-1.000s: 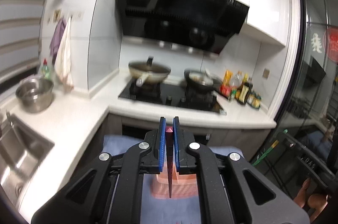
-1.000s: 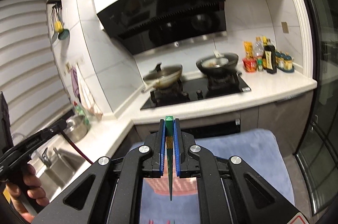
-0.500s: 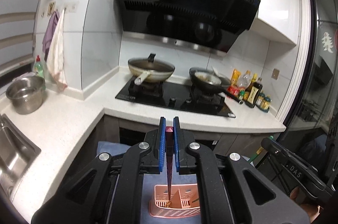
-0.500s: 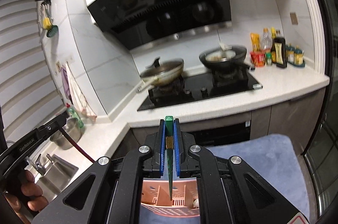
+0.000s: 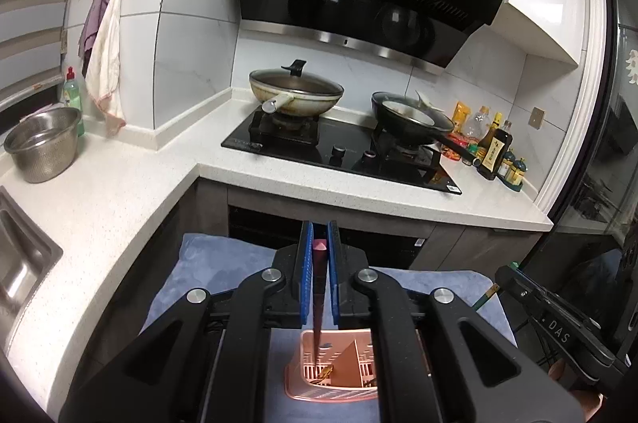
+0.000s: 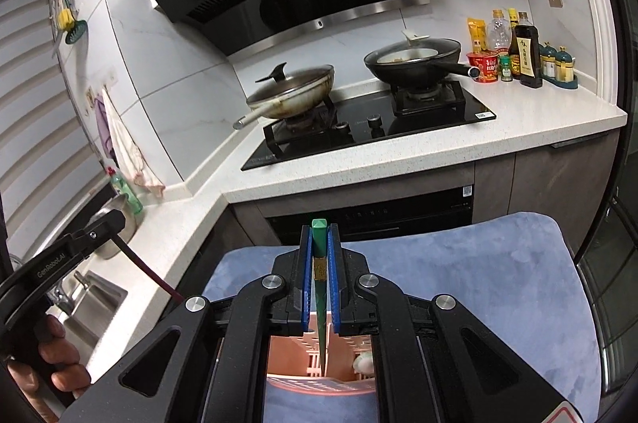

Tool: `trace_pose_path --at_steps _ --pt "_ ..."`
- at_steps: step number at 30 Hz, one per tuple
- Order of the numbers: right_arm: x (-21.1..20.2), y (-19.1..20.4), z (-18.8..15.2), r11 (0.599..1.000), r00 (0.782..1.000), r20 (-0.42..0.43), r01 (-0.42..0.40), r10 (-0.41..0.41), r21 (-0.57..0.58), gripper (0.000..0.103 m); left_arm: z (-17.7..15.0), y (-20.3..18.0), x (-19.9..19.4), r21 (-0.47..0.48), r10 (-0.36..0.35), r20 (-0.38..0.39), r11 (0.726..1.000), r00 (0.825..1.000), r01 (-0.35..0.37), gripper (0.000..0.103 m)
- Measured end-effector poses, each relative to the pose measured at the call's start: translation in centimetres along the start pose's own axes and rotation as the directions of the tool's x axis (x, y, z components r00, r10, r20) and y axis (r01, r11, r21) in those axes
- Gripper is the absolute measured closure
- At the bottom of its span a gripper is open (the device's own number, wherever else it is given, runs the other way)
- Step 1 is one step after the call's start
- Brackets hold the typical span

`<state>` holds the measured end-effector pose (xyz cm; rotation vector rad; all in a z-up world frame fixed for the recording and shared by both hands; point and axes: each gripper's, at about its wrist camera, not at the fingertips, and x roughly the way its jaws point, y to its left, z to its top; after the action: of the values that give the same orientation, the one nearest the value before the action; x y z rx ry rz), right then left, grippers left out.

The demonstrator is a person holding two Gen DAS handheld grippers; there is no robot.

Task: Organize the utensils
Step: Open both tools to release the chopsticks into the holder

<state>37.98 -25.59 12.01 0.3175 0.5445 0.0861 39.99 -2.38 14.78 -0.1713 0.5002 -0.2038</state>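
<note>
My left gripper [image 5: 318, 277] is shut on a dark red chopstick [image 5: 317, 307] that hangs tip-down into a pink slotted utensil basket [image 5: 307, 385]. My right gripper [image 6: 319, 279] is shut on a green chopstick [image 6: 319, 297] with a gold band; its tip hangs inside the same pink basket [image 6: 287, 355]. The basket stands on a blue towel [image 6: 478, 275], right below both grippers. A white rounded utensil end [image 6: 363, 363] shows in the basket's right compartment. The left gripper with its red chopstick [image 6: 137, 259] shows at the left of the right wrist view.
Behind the towel runs an L-shaped white counter [image 5: 119, 191] with a black hob [image 5: 339, 151], a lidded wok [image 5: 297, 95] and a black pan [image 5: 410, 117]. Sauce bottles [image 6: 522, 52] stand at the right. A steel bowl [image 5: 42, 143] and a sink [image 5: 20, 263] are at the left.
Both grippers have lowered toward the pink basket, and both chopstick tips now reach down inside it. The grips have not changed.
</note>
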Motion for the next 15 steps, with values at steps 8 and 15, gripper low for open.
trace_pose_path --at_steps 8,15 --pt "-0.8 -0.2 0.0 1.0 1.0 0.021 0.016 -0.016 -0.003 0.089 -0.1 0.4 -0.5 -0.023 0.011 0.005 1.0 1.0 -0.011 0.074" --pt "-2.9 0.5 -0.2 1.0 1.0 0.03 0.008 -0.007 -0.021 0.089 0.1 0.6 -2.4 -0.024 0.026 0.021 0.999 0.999 -0.025 0.067"
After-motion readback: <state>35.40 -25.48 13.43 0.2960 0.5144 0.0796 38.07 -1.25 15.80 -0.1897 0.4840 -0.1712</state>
